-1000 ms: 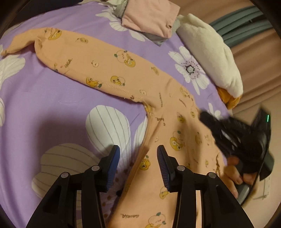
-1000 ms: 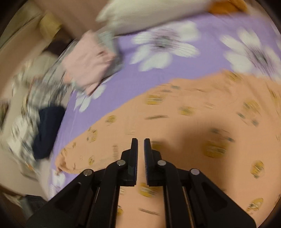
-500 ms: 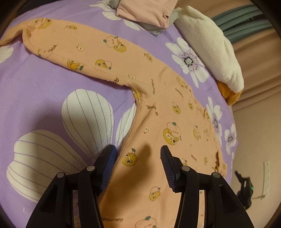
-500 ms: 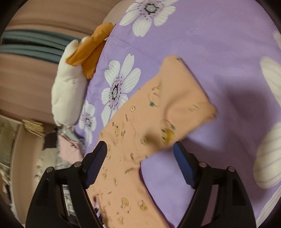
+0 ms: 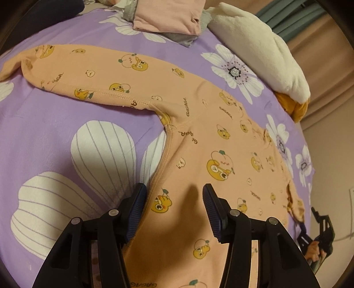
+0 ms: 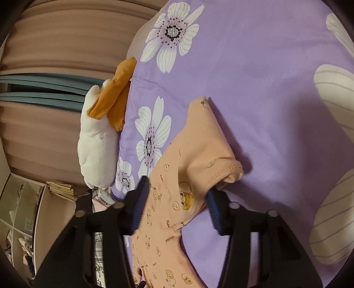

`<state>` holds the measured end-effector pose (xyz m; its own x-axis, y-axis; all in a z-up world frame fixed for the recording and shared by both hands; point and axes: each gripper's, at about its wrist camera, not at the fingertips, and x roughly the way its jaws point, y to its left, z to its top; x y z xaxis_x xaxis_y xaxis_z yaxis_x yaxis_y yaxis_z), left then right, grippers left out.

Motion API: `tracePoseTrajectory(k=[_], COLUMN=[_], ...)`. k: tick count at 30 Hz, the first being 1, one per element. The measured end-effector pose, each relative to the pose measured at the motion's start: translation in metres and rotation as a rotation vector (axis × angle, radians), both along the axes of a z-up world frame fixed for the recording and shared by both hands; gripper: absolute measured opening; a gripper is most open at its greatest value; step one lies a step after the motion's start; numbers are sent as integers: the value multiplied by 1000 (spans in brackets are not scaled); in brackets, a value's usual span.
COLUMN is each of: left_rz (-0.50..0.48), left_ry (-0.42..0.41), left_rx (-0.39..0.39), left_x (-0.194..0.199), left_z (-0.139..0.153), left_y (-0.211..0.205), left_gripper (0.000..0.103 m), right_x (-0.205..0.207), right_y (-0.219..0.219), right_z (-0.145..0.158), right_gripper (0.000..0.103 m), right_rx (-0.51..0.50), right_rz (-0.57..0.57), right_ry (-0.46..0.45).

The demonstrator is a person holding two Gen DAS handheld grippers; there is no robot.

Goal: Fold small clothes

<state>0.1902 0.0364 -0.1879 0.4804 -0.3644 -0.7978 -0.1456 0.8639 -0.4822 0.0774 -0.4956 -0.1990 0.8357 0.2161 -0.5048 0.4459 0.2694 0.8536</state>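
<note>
A small orange long-sleeved top (image 5: 199,137) printed with cartoon figures lies spread flat on the purple flowered bed sheet (image 5: 66,124). My left gripper (image 5: 174,195) is open and hovers over the top's side seam below the armpit. My right gripper (image 6: 177,188) is open with its jaws set around the other sleeve (image 6: 205,150), whose cuff end is lifted and curled over the right finger. The right gripper also shows small at the lower right of the left wrist view (image 5: 320,230).
A folded pink garment (image 5: 168,15) on a grey one lies at the far edge of the bed. A white and orange plush toy (image 5: 265,55) lies along the bed's edge, also in the right wrist view (image 6: 97,137). Curtains hang behind.
My right gripper has opened and swung from over the top's body to its sleeve, then closed in around the cuff. My left gripper has come slightly nearer to the side seam.
</note>
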Motion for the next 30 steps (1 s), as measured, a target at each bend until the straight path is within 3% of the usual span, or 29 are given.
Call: tracePoseTrajectory(k=[4, 10, 14, 19, 25, 30], left_rz=[0, -20, -24, -38, -21, -5], left_ry=[-10, -23, -27, -36, -30, -14], left_rx=[39, 87, 83, 122, 103, 44], left_x=[-1, -1, -1, -2, -2, -1], left_z=[1, 1, 0, 0, 0, 0], left_y=[-7, -12, -12, -17, -16, -8], left_gripper=[55, 55, 55, 55, 55, 55], right_x=[11, 22, 28, 35, 39, 71], right_y=[3, 11, 14, 19, 30, 76], right_z=[-19, -38, -33, -5, 29, 60], right_gripper=[30, 25, 19, 8, 6, 6], right_rx=[68, 148, 116, -62, -46, -69], right_rz=[23, -37, -39, 12, 47, 157], right_ry=[14, -18, 20, 67, -75, -123])
